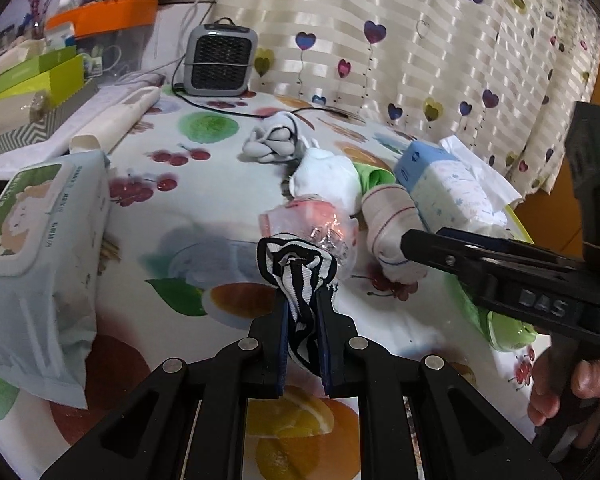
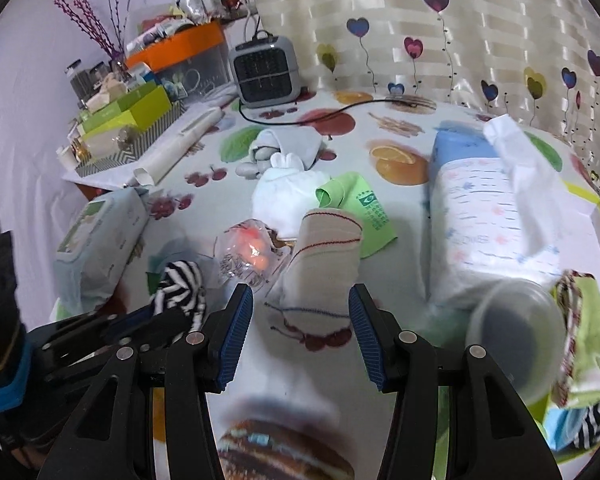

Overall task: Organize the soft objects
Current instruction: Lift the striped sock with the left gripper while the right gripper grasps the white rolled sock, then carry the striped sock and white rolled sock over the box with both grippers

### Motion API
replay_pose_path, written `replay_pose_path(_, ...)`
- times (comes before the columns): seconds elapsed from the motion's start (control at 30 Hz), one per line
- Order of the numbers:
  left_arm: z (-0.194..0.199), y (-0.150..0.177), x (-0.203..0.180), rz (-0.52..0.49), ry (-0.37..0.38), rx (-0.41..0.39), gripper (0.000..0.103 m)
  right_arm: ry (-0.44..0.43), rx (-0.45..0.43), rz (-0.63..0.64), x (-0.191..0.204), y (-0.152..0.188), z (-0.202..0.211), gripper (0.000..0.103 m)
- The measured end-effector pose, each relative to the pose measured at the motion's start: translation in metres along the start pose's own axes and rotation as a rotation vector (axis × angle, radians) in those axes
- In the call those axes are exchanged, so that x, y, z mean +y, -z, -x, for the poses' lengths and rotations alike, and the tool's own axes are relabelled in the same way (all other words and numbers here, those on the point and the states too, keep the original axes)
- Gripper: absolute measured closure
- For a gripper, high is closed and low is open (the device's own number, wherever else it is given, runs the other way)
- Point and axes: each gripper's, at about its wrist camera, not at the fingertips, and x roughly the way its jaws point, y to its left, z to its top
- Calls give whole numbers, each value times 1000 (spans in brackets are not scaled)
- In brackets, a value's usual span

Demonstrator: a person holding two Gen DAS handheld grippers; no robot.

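The left gripper [image 1: 303, 300] clenched a striped sock [image 1: 298, 264] above the surface [image 1: 204, 216]; the right gripper [image 2: 301, 304] stood released around a beige sock [image 2: 320, 256].

The left gripper [image 1: 303, 300] is seen at the lower centre of its own view, its blue pads [image 1: 283, 344] pressed close on a striped sock [image 1: 300, 276]. The right gripper [image 2: 301, 312] is held with its jaws spread wide, nothing between them. A hand [image 1: 560, 384] is seen at the lower right of the left view.
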Motion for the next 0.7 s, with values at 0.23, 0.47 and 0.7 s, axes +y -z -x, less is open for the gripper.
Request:
replay_pose_path(0.23,-3,0,6,13,0,5,91,30,28,-8,1,-7,-18,52)
replay_pose_path(0.47,-4,0,6,13,1,8,91,49,49,-27,-1,-10,-29,52)
replay_pose_path(0.7,-5,1,5,13,2,11,91,37,43,-22,-1,-7,-29,57)
